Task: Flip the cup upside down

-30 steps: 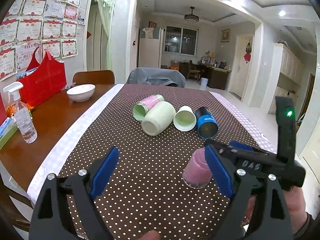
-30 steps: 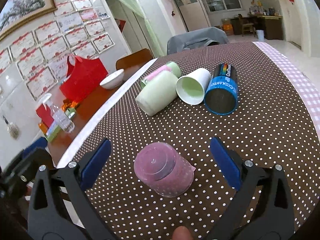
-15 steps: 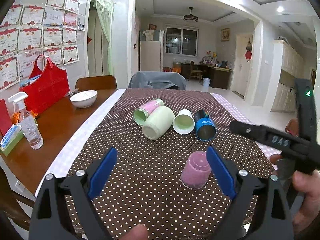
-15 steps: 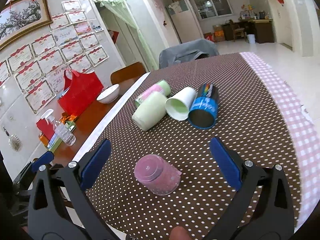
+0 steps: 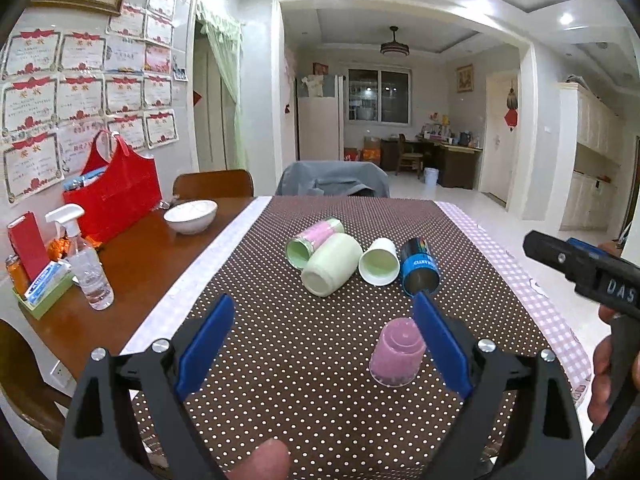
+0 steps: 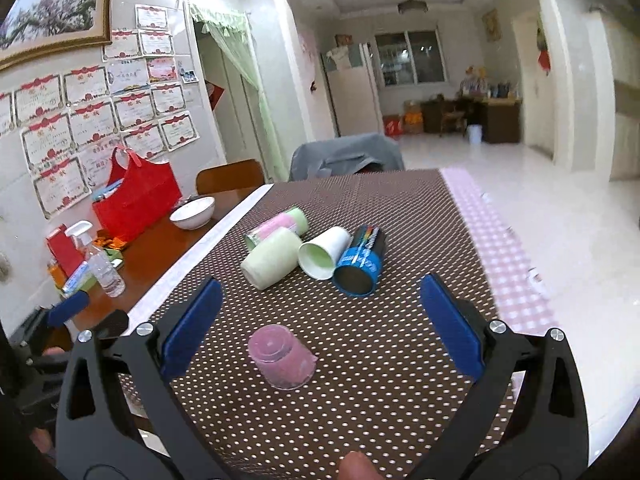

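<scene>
A pink translucent cup (image 5: 397, 353) stands upside down, mouth on the brown dotted tablecloth (image 5: 320, 344); it also shows in the right wrist view (image 6: 282, 356). My left gripper (image 5: 324, 320) is open and empty, raised above and behind the cup. My right gripper (image 6: 320, 304) is open and empty, raised above the cup; its body shows at the right edge of the left wrist view (image 5: 584, 272). Several cups lie on their sides farther back: a pale green one (image 5: 332, 266), a pink-and-green one (image 5: 314, 238), a white one (image 5: 380, 262) and a blue one (image 5: 418, 268).
On the bare wood at the left are a white bowl (image 5: 191, 216), a red bag (image 5: 116, 194), a spray bottle (image 5: 86, 264) and a small box of items (image 5: 38, 284). Chairs stand at the table's far end. The table edge runs along the right.
Both grippers have pulled back and up from the pink cup, which stays upside down on the cloth. The right gripper has moved off to the right in the left wrist view.
</scene>
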The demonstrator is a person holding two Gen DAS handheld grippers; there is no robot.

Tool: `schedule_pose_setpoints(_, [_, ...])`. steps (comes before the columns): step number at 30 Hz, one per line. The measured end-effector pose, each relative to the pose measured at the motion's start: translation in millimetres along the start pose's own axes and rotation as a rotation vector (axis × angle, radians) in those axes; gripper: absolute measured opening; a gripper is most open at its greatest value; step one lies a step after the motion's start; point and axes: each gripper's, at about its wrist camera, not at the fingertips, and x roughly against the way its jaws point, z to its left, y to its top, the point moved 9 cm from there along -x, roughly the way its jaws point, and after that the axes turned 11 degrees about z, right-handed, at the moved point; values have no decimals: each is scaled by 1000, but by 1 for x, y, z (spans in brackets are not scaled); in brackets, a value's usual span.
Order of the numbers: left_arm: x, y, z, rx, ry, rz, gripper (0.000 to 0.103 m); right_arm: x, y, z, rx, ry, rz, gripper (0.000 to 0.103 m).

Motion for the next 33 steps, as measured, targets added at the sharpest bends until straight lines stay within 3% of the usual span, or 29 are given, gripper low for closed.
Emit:
schedule_pose_setpoints(13, [31,8,-3,18,15,-62,89,15,-10,25,85,-102,-62,97])
schedule_pose_setpoints(27, [54,17,0,21,58,-142,89,26,-9,33,85,-115,-93,97])
schedule_pose_setpoints(33, [53,18,0,25,52,-137,90,27,-10,35,86,-112,-96,97])
